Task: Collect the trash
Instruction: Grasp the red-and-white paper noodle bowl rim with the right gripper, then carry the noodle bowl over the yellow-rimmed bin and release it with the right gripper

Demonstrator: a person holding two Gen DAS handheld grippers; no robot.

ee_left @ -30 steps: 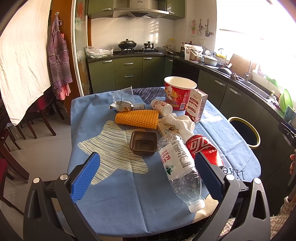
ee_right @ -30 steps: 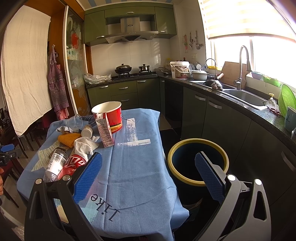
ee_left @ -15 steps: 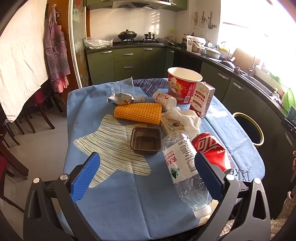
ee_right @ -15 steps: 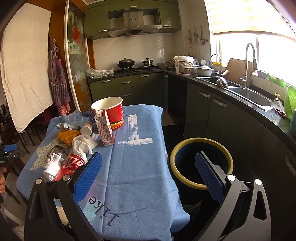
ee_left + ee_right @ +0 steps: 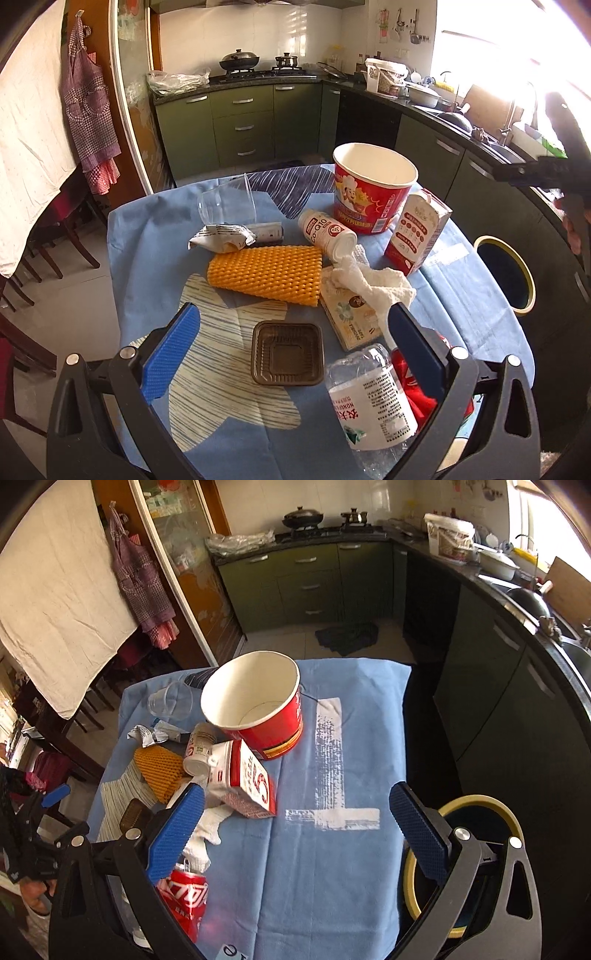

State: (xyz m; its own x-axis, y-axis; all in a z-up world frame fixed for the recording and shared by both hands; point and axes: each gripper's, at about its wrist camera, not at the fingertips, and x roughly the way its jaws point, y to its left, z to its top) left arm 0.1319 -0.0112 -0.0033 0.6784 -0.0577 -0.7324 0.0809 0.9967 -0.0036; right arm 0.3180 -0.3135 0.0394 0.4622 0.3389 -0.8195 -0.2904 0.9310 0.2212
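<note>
Trash lies on the blue tablecloth (image 5: 133, 258): a red paper bucket (image 5: 373, 192) (image 5: 258, 701), a milk carton (image 5: 417, 236) (image 5: 247, 779), a white bottle (image 5: 327, 234), an orange foam net (image 5: 266, 275), a brown plastic tray (image 5: 287, 352), a clear water bottle (image 5: 369, 402), a crushed red can (image 5: 184, 897), a white rag (image 5: 373, 280) and a clear cup (image 5: 227, 203). My left gripper (image 5: 291, 354) is open over the tray. My right gripper (image 5: 299, 830) is open above the cloth, right of the carton.
A dark bin with a yellow rim (image 5: 476, 853) (image 5: 506, 273) stands on the floor right of the table. Green kitchen cabinets (image 5: 306, 579) run along the back and right. Chairs (image 5: 55, 236) stand at the left.
Both grippers have moved forward and tilted down over the table. The left now frames the brown tray. The right has swung left from the bin toward the carton and bucket.
</note>
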